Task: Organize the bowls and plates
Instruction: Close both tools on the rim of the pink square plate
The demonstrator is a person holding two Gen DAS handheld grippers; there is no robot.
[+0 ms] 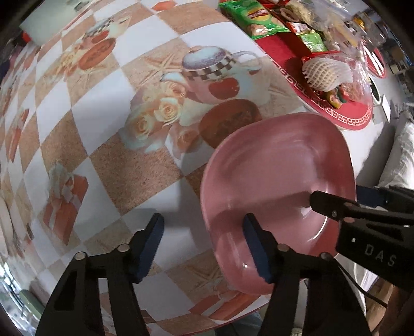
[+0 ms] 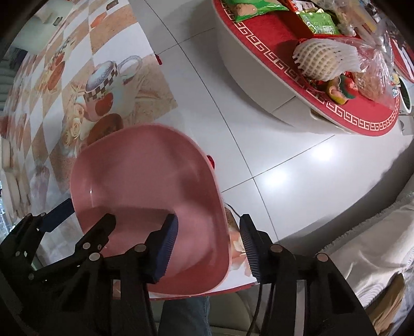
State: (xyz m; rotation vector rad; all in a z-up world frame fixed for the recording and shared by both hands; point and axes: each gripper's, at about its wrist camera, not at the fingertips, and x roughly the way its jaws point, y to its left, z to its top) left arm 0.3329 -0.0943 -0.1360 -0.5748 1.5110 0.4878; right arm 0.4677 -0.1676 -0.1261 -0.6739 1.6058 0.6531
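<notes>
The pink dish [image 1: 279,168] sits on the table [image 1: 103,160], right at the corner nearest me, and its near side seems to poke out a little past the table's edge. The left claw [image 1: 203,222] points down over the dish's left rim, with one finger inside the dish and one outside on the cloth. It is about half open and holds nothing yet, because I can see a gap on each side of the rim. The right claw [image 2: 209,219] does the same at the dish's right rim, one finger in and one out, also half open and not gripping. The dish looks smooth and shiny, so it may slip if the claws pinch only the thin lip. If one claw grabs before the other, the dish may tip or slide. A push toward me could send it off the corner, down to the hard white floor [image 2: 258,129] to the right of the dish. It could also land on the leg [image 2: 183,315] just under the dish's near side. Beyond the dish, well apart from it, is a red mat [image 2: 271,44] with snack packs [image 1: 256,18], safe from all this.
</notes>
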